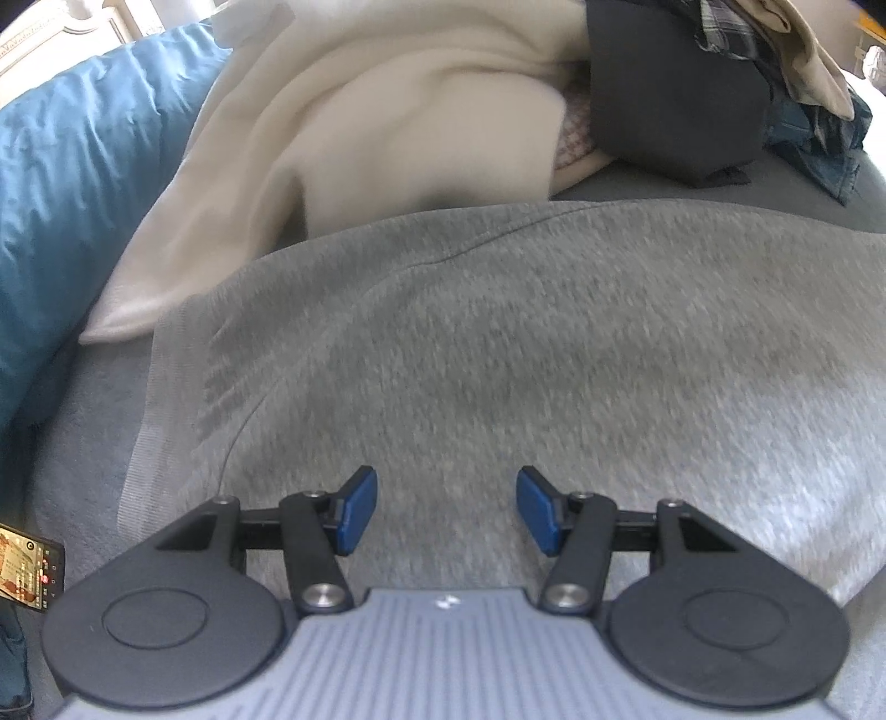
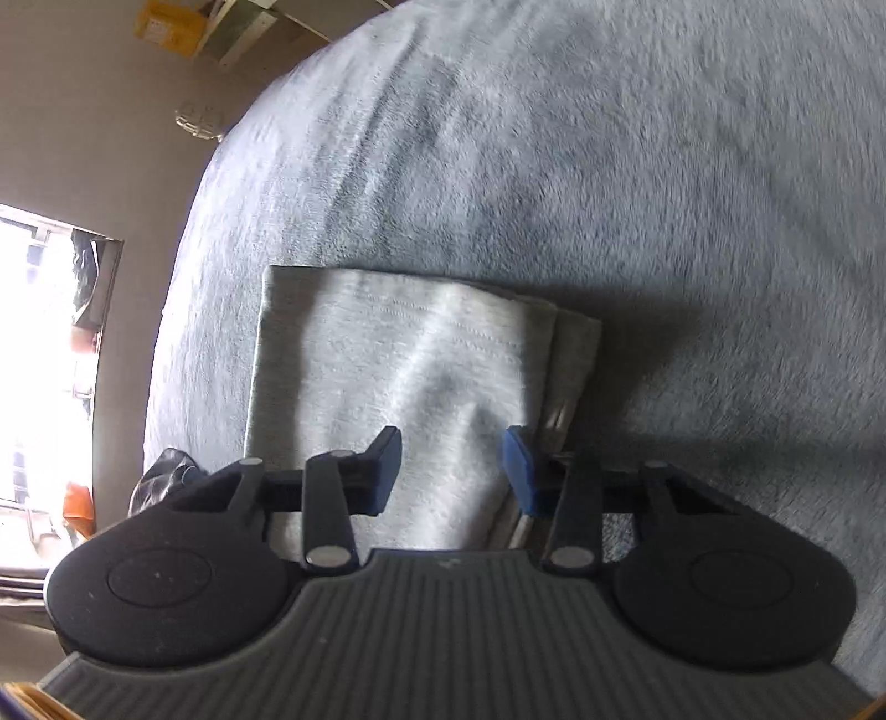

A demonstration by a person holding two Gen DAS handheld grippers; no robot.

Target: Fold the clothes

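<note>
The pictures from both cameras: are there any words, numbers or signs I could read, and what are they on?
No text can be read in either view.
Phone at the left edge: its screen shows coloured content, too small and blurred to read.
Left tool body: a small pale mark, no readable letters.
Yellow box near the ceiling: markings too blurred to read.
Grey sweatshirt and folded grey cloth: no print or label visible.

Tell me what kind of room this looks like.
Most likely a bedroom: clothes lie on a bed with a plush grey blanket, a blue duvet bunched alongside, a heap of unfolded garments, and a folded grey garment.
</note>
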